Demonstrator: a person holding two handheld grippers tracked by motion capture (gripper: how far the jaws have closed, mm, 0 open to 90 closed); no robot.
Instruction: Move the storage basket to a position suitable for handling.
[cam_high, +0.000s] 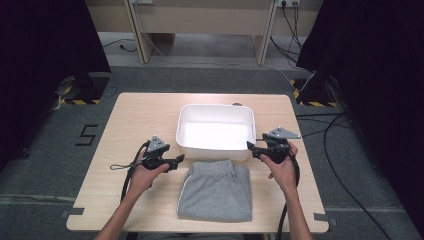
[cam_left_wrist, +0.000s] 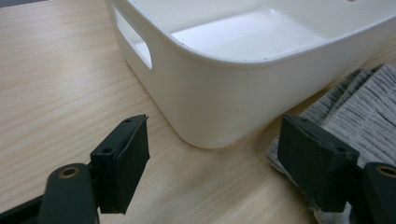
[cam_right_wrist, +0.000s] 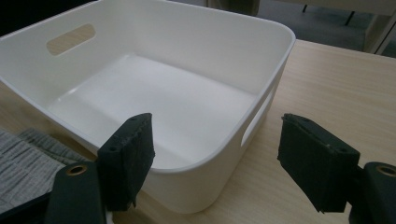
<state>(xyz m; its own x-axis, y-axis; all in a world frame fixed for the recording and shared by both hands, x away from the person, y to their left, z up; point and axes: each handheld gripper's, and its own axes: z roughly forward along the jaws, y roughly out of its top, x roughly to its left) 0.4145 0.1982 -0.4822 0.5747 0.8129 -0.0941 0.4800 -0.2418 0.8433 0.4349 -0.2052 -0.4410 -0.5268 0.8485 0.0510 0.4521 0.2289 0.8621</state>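
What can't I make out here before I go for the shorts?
- Shorts: folded, so the under layers are hidden; in both claw views the frame edge cuts them off.
- Bin: the high view hides its near outer wall behind the rim; glare washes out the floor.
- Small dark thing behind the bin: too small to identify.

Left jaws: bare table (cam_left_wrist: 56, 79) to their left; white bin (cam_left_wrist: 219, 93) corner blocks straight ahead; grey shorts (cam_left_wrist: 355, 102) beside right jaw.
Right jaws: bin corner stands between them; bare table to their right.
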